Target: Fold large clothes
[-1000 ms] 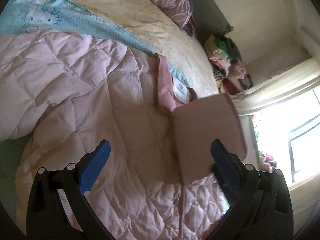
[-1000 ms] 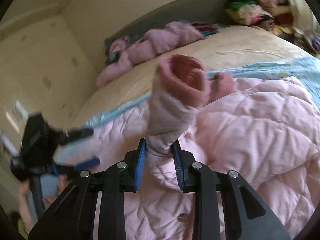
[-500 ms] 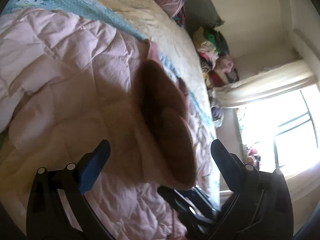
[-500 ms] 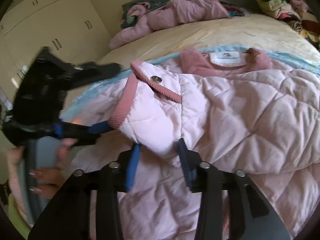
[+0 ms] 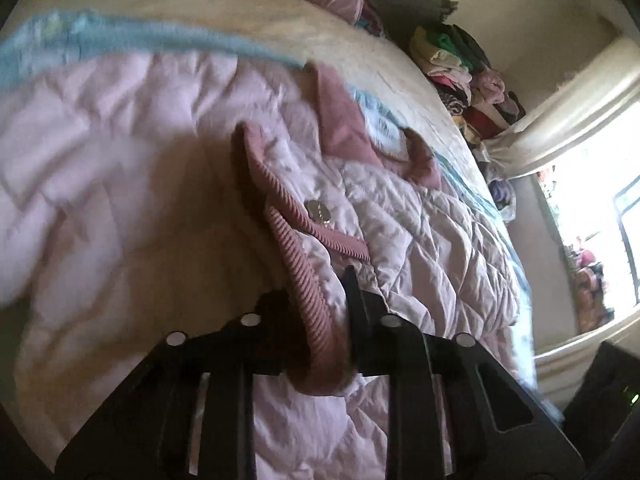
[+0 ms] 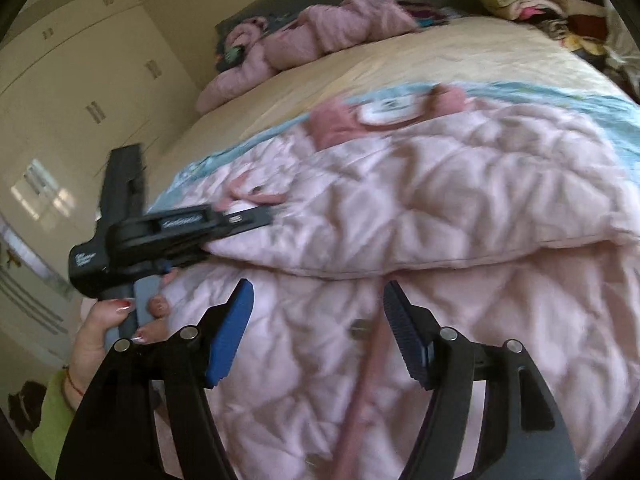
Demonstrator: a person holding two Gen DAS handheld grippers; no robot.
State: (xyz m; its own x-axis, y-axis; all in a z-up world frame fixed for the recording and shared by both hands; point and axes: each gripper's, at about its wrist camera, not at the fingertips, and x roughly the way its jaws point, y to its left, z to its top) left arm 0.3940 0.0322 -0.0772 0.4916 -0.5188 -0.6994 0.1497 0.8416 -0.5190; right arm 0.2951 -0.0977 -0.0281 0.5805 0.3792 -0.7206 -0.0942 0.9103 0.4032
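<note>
Clamping the ribbed sleeve cuff (image 5: 316, 320) of the pink quilted jacket (image 6: 460, 208), left tool (image 5: 320, 312), right tool (image 6: 318, 332) spread wide, empty

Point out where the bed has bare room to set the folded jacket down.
Free: the cream sheet between the blue blanket strip and the pink clothes by the headboard. Crowded: the near bed, covered by the pink jacket, whose cuff the left gripper grips; the clothes pile fills the corner.

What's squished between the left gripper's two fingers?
The ribbed sleeve cuff of the pink quilted jacket is pinched in the left gripper, seen in the left wrist view.
</note>
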